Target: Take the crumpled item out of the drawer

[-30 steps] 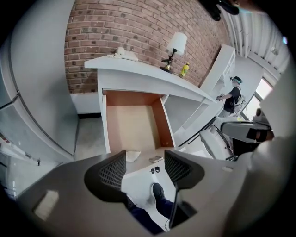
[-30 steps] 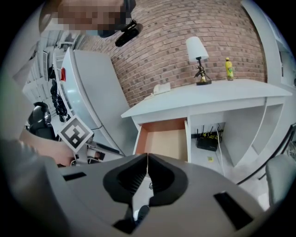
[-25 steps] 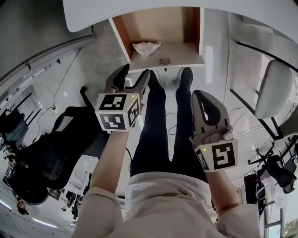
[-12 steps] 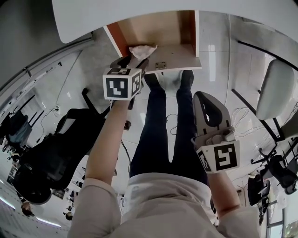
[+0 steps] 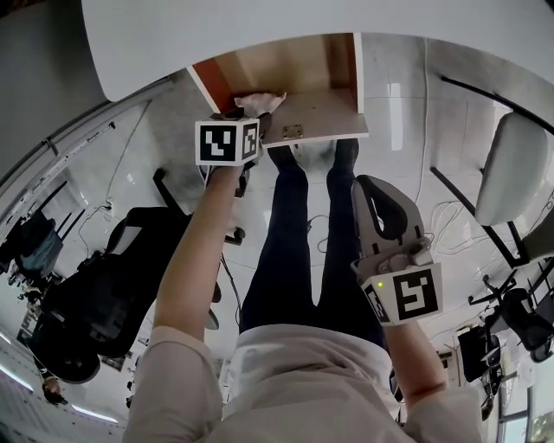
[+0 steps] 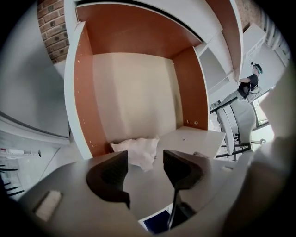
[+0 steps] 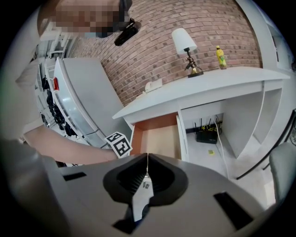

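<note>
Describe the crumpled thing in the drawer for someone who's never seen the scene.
Under the white desk an open drawer sticks out, with orange-brown walls and a pale floor. In its near left corner, against the left wall, lies a crumpled white wad. It is the only soft, wrinkled thing there; everything around it is flat board.

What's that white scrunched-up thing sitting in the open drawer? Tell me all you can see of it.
The crumpled item looks like thin white paper or tissue, creased into a loose, flattish wad. It lies on the pale floor of the drawer, in a near corner beside the orange-brown side wall. The left gripper, its jaws just closing a little, is open just short of it, not gripping it.
</note>
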`<state>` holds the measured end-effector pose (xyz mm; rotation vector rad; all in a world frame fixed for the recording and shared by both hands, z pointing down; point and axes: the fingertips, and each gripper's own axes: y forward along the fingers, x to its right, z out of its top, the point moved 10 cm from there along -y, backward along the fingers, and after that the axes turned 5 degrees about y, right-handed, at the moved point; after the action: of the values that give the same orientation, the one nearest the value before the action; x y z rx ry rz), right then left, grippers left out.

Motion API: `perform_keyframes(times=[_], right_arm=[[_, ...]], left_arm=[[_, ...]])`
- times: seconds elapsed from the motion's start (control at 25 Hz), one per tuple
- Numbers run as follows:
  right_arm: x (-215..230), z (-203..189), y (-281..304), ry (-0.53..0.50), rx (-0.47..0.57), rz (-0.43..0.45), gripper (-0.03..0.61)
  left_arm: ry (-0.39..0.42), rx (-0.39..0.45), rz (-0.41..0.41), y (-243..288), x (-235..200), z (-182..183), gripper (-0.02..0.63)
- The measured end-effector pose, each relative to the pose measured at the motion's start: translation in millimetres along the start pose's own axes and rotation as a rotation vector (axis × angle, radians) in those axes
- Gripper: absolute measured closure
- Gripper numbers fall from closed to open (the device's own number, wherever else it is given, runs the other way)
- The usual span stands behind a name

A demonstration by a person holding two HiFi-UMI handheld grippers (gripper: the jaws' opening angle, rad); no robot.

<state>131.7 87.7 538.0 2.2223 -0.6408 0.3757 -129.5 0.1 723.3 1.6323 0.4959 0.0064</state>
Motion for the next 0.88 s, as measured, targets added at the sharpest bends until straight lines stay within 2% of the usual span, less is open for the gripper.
perform_keyframes(times=[0.12,0.2,0.32,0.36,0.44,0.88], right_arm=[[0.8,0.1,2.1,0.005,-0.005,0.007,0.569],[1.8,-0.3,2.7,0.008,-0.006,0.008,0.569],[3.3,-1.0,3.6,0.023,-0.008,0.014,0.569],[4.8,-1.5,4.4,0.036,-0.008,0.018,0.569],[9.0,-2.2,5.5,0.061,-0.007,0.021,0.569],[9.6,-3.6,5.3,0.058,-0.005,0.015,0.569]], left_arm=[[0.002,-0.037,0.019,5.2,-1.4,2.1,0.375],[0.010,-0.067,0.040,9.1,-2.5,2.2,0.403],[0.043,-0.096,0.059,10.8,-2.8,2.9,0.489],[0.055,-0.095,0.060,10.7,-3.2,3.1,0.555],[0.066,-0.086,0.059,10.6,-4.4,3.4,0.583],[0.051,-0.033,0.056,4.3,-5.1,2.5,0.598]])
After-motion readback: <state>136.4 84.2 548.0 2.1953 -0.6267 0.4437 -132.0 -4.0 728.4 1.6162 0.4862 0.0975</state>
